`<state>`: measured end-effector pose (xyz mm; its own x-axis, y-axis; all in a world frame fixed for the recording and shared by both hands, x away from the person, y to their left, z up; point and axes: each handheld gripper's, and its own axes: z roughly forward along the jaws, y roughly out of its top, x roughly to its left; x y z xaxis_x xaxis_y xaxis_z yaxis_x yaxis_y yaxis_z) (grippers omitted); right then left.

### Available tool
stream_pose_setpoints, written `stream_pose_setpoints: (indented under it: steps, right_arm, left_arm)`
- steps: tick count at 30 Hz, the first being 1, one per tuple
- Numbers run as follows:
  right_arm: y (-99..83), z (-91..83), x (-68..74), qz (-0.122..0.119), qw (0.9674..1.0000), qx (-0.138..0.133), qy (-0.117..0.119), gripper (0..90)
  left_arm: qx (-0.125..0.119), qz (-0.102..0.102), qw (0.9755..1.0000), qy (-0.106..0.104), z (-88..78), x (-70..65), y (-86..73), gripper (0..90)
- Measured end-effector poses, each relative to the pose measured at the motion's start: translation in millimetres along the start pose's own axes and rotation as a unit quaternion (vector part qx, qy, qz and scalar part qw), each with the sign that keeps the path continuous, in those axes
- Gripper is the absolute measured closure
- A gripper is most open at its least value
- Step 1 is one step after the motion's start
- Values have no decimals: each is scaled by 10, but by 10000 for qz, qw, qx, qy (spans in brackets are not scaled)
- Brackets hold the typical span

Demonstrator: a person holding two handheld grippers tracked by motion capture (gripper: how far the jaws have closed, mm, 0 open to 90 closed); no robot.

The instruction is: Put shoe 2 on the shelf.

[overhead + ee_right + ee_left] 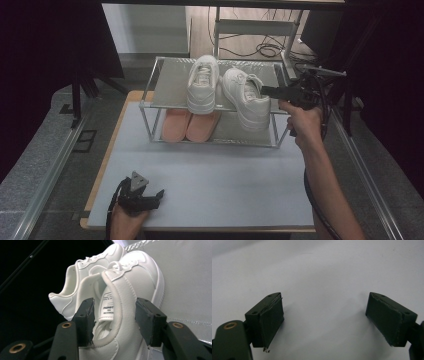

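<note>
Two white sneakers stand side by side on the top shelf of a metal rack (165,106). My right gripper (267,91) is at the heel of the right sneaker (247,97). In the right gripper view, that gripper (115,317) stands open, its jaws on either side of this sneaker's (135,280) heel collar and tongue, with a gap at each pad. The other sneaker (72,290) lies just beyond it; from above it is the left sneaker (202,85). My left gripper (159,196) rests low at the table's near left, and up close that gripper (324,320) is open over bare tabletop.
A pair of pink shoes (192,125) sits on the rack's lower shelf. The grey tabletop (215,175) stretches between the rack and the near edge. Cables and a desk frame (260,30) lie on the floor beyond the rack.
</note>
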<state>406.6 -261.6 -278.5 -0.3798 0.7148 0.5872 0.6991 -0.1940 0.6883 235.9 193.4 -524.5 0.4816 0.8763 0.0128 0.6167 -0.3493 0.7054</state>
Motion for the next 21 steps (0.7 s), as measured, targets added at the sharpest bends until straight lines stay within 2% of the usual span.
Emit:
stream_pose_setpoints:
  steps: [6, 12, 16, 21]
  right_arm:
    - [-2, -74, 15, -94, 9999, -4, 96, 479]
    - [-30, -242, -41, -111, 9998, -116, 115, 491]
    - [-80, -370, -106, -156, 9997, -143, 88, 539]
    - [-191, -482, -156, -406, 9992, -47, -7, 634]
  left_arm:
    - [-4, 7, 10000, 6, 0, -2, 0, 146]
    - [-6, 10, 10000, 13, -1, -3, -1, 145]
    - [-17, -2, 10000, 17, 1, -6, -1, 145]
    - [-15, 0, 10000, 19, 0, -6, -1, 145]
